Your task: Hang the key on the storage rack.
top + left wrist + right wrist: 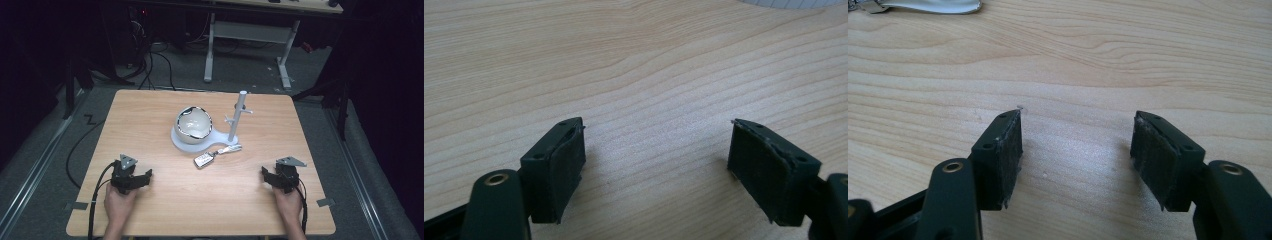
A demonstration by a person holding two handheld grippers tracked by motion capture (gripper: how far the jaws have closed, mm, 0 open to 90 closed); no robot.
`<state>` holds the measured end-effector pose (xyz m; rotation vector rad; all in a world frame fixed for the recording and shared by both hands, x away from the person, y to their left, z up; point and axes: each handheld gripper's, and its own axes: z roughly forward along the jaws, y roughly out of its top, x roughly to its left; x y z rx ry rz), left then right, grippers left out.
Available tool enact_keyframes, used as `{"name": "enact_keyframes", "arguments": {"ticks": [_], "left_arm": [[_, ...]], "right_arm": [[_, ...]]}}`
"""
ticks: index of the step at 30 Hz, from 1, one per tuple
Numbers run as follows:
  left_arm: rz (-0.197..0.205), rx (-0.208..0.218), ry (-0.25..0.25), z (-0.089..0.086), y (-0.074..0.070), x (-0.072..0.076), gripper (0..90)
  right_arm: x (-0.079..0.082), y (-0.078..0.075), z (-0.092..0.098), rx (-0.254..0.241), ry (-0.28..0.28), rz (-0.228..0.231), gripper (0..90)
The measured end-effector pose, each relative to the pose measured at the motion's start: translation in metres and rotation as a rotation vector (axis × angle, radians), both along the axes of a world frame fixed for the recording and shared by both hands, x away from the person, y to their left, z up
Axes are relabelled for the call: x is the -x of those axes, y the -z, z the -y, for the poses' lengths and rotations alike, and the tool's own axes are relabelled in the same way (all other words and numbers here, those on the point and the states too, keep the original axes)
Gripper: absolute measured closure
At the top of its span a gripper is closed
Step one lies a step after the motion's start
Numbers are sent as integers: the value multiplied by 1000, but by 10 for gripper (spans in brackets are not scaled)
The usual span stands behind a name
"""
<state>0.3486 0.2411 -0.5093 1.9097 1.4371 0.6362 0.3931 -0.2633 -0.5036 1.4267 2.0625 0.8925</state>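
Currently the wooden table (165, 200) carries everything, all of it on the far half. Biggest item: white stand base (186, 143) just past table centre, with a white bowl (193, 124) tilted on it, dark rim, mouth facing the camera. At 3 o'clock of the bowl, a white post (237, 116) stands upright from the same base, with short pegs sticking out. At 6 o'clock of the post, touching or just off the base edge, lies a key fob (204, 160) with a silver strap (229, 149) running toward 2 o'clock; can't tell if the strap touches the base. Fob is the nearest thing to both tools and well apart from each. Left gripper (145, 176) sits at 7 o'clock of the fob near the table's near-left edge, held in a hand (119, 201); in the left gripper view (656, 145) the jaws are spread wide with bare wood between them. Right gripper (265, 174) sits at 4 o'clock of the fob, near-right, in the other hand (290, 205); the right gripper view (1077, 142) shows the jaws spread, nothing between the pads, strap end (943, 5) at the 11 o'clock corner.
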Motion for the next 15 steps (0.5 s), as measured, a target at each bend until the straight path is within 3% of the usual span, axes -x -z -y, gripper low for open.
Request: {"name": "enact_keyframes", "arguments": {"ticks": [15], "left_arm": [[0, 5, 9, 0, 0, -1, 249]], "right_arm": [[0, 0, 0, 0, 1, 0, 377]]}}
